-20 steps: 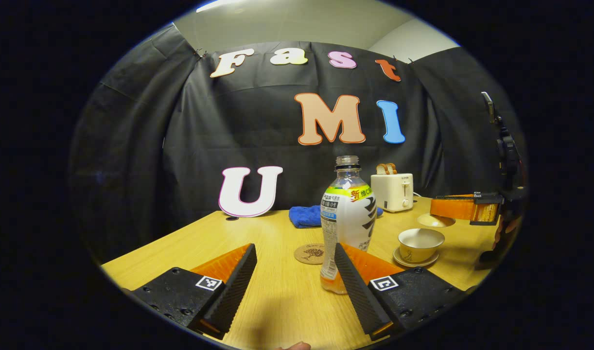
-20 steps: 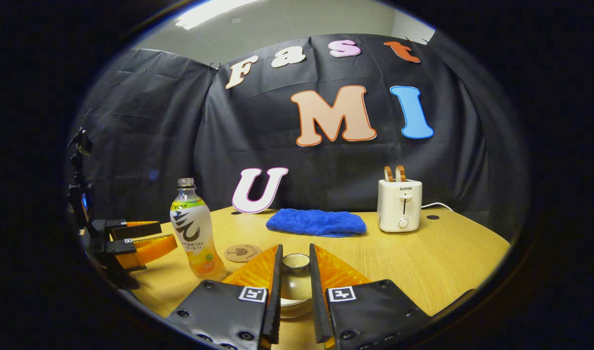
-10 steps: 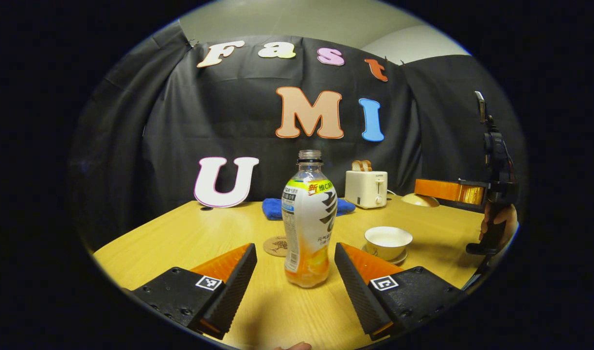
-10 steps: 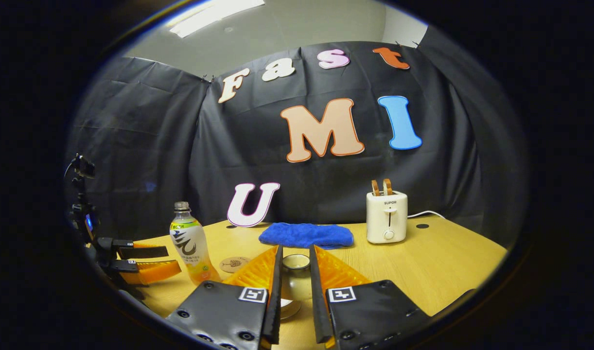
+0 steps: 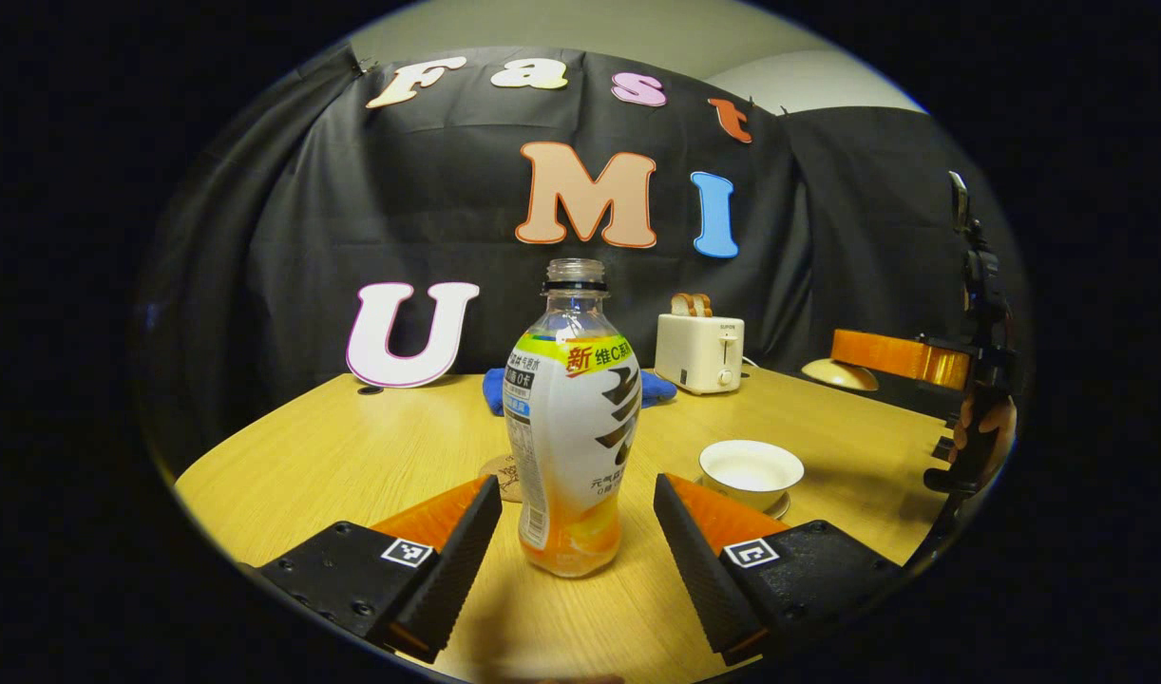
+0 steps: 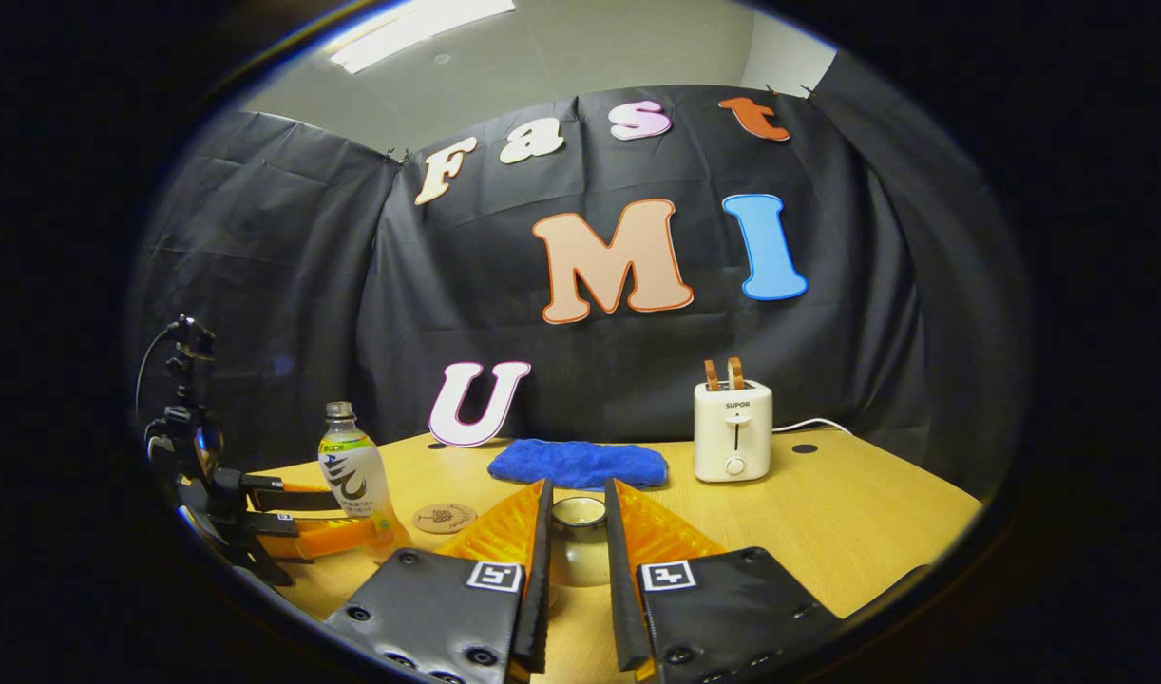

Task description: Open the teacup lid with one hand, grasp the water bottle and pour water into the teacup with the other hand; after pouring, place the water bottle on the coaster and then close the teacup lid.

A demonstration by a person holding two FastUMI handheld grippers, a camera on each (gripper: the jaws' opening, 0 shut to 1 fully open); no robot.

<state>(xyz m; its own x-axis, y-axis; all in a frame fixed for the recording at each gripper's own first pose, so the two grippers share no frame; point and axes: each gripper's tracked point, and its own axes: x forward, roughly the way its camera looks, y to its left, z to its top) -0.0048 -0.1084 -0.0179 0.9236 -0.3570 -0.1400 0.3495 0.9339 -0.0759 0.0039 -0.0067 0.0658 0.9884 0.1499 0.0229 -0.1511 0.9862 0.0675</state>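
Observation:
A capless water bottle (image 5: 571,427) with orange drink at its bottom stands upright on the wooden table. My left gripper (image 5: 576,513) is open, one finger on each side of the bottle's base, with gaps to both. The open white teacup (image 5: 751,468) sits on its saucer to the right. A round cork coaster (image 5: 498,472) lies just behind the bottle. My right gripper (image 6: 577,496) is shut on the knob of the teacup lid (image 6: 578,551) and holds it above the table. In the left gripper view that lid (image 5: 837,373) hangs in the air right of the cup.
A white toaster (image 6: 732,432) with bread stands at the back right, its cord trailing behind it. A folded blue cloth (image 6: 578,463) lies at the back middle. The table's (image 6: 827,513) right half is bare wood. A hand (image 5: 980,427) holds the right gripper's handle.
My left gripper has moved in on the bottle, which now stands centred between its fingers. My right gripper has carried the lid up and farther from the cup.

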